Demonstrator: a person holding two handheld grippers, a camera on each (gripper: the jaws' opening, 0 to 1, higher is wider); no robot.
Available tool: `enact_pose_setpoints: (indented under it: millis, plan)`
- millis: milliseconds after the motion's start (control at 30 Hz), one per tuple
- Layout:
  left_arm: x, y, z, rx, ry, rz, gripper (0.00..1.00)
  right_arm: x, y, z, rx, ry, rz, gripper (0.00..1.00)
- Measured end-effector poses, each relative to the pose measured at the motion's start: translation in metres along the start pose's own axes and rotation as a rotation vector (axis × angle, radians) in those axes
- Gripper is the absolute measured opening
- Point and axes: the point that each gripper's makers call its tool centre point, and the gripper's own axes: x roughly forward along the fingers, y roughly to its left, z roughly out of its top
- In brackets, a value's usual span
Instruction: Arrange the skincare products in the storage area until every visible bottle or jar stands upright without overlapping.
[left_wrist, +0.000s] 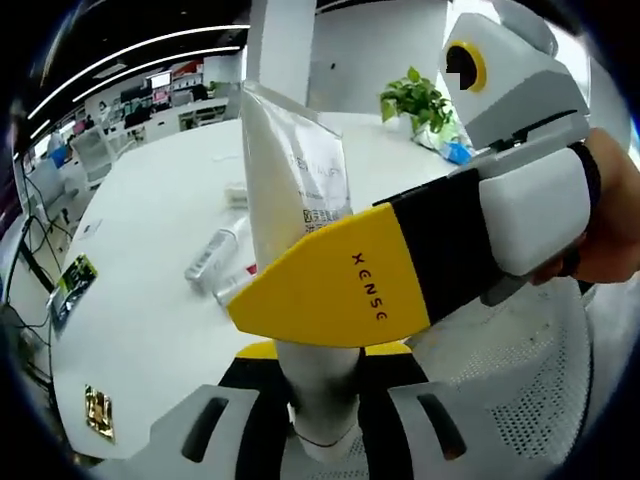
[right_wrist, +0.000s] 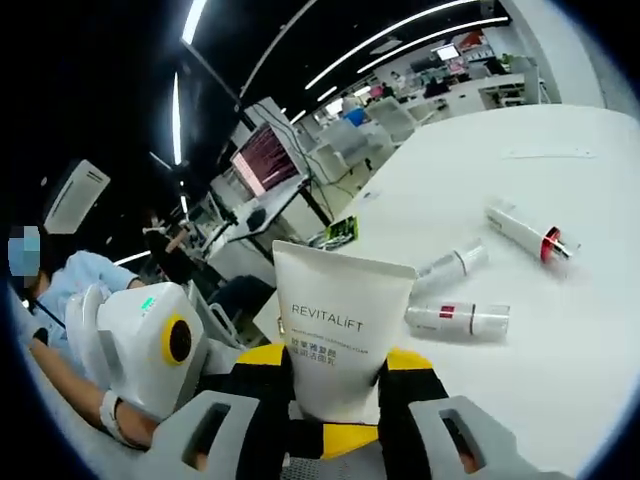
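one white tube (right_wrist: 340, 335) held up between both claws, above the white table (right_wrist: 560, 330)
left claw (left_wrist: 322, 400) and right claw (right_wrist: 335, 385) are each clamped on it — three small bottles (right_wrist: 458, 318) lie flat on the table, apart — one potted plant (left_wrist: 418, 100) at the far edge.

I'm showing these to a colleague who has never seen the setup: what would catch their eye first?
First the white REVITALIFT tube, held up off the table with both grippers closed on it: the left gripper at its lower end and the right gripper, whose yellow jaw crosses the tube in the left gripper view. Next, three slim white bottles lying flat on the white table behind it, none upright yet.
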Motion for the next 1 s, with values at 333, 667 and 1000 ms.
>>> enact_pose_setpoints:
  millis: [333,667,1000]
  plan:
    - [0.001,0.008,-0.007,0.054,0.034,0.043,0.18,0.001,-0.002,-0.006,0.085,-0.030,-0.106,0.30]
    - [-0.002,0.002,-0.004,0.131,0.018,0.063,0.20,-0.004,-0.010,-0.006,0.172,-0.051,-0.076,0.27]
    - [-0.008,0.000,0.019,0.235,-0.115,0.062,0.24,-0.017,-0.001,0.010,0.105,-0.103,-0.005,0.25]
